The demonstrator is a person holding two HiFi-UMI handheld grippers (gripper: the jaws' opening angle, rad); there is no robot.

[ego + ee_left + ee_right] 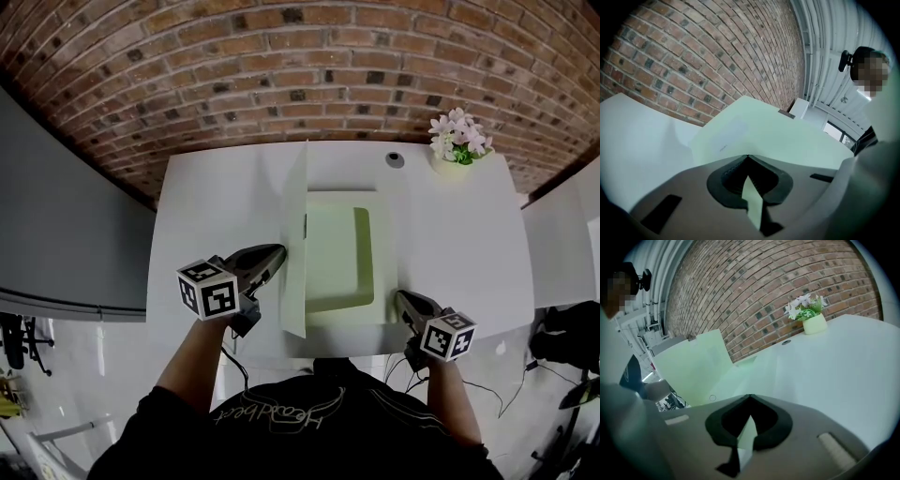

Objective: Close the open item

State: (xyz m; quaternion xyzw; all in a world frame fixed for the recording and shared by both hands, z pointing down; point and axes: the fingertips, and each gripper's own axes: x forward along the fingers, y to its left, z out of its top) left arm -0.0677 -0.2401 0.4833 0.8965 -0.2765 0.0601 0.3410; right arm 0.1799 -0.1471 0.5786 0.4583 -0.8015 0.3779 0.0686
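Brick wall (pixel 281 66) across the back, and in front of it the big white table (pixel 206 206). In the middle of that table lies the pale green folder (pixel 382 253), and it's wide open. Its base lies flat on the tabletop, while its cover (pixel 294 244) stands up on edge along the left side, nearly upright. Inside the base sits one pale green slab (pixel 337 258) with rounded corners, lying flat and filling most of the tray (sheets or a pad, I can't tell which).

On to the left gripper (pixel 278 251). It's right up against the near part of that standing cover, and the left gripper view shows its jaws clenched on a thin green edge of the cover (pixel 764 136). The right gripper (pixel 401 298) sits at the folder's near right corner. In the right gripper view its jaws are pinched together on a thin green edge of the folder, with the raised cover (pixel 691 366) off to the left.

At the far right corner stands a small flower pot (pixel 455 167) holding pink and white blooms. Just left of it there's a round grey grommet (pixel 395 159) set in the tabletop.
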